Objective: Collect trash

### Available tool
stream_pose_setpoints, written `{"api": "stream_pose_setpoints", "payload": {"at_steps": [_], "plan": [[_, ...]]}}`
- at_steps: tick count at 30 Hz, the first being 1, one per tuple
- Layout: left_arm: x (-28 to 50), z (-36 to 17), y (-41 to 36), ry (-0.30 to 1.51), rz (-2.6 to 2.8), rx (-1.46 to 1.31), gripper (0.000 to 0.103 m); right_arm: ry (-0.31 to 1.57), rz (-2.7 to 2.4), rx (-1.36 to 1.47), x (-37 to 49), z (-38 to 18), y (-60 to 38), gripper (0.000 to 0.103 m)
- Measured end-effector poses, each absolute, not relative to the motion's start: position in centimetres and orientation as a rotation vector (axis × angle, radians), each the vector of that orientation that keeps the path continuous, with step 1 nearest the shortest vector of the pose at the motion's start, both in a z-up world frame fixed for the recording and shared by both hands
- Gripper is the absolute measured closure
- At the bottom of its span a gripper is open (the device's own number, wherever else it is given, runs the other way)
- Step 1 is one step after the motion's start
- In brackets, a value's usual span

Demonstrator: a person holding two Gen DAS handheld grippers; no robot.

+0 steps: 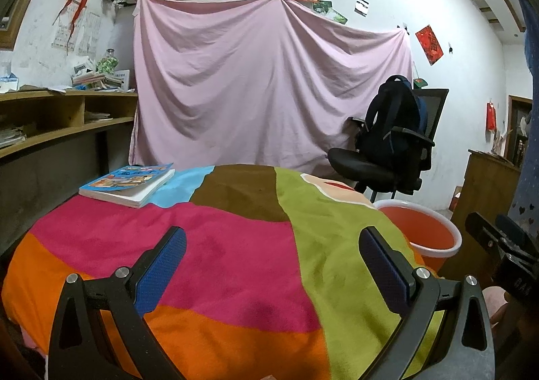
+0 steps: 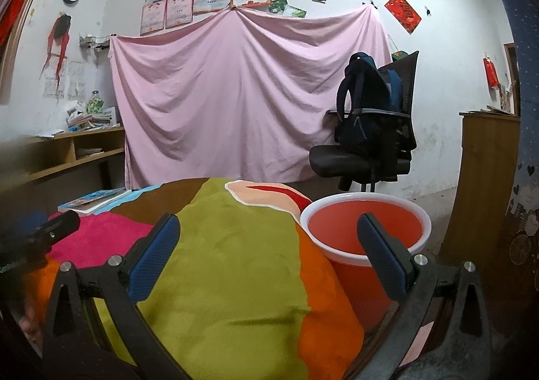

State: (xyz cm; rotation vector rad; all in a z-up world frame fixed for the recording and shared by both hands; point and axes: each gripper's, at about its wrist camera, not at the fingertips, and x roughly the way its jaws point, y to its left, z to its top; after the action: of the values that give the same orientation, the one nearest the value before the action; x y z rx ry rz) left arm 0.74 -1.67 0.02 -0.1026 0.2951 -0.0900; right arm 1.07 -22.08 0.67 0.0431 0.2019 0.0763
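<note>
The left gripper (image 1: 273, 242) is hovering over a table covered by a multicoloured patchwork fleece cloth (image 1: 235, 245); its blue-padded fingers (image 1: 161, 265) are standing wide apart with nothing between them. The right gripper (image 2: 269, 231) is likewise holding its fingers spread and gripping nothing, above the cloth's green and orange panels. No loose trash is showing on the cloth. A round orange plastic bin with a white rim (image 2: 365, 226) is standing just beside the table's right edge, partly behind the right gripper's right finger. A thick paperback book with a blue cover (image 1: 129, 184) is lying flat at the far left of the cloth. A black office chair carrying a dark backpack (image 1: 394, 137) is standing beyond the table, before a pink draped sheet (image 1: 256, 83).
</note>
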Motion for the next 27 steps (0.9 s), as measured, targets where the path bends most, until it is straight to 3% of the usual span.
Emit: {"api": "stream_pose_setpoints", "payload": {"at_steps": [27], "plan": [[1.0,-0.9,-2.1,0.286,-0.075,-0.082,0.003,0.241,0.064,0.065,2.5,-0.3,-22.5,0.0]]}}
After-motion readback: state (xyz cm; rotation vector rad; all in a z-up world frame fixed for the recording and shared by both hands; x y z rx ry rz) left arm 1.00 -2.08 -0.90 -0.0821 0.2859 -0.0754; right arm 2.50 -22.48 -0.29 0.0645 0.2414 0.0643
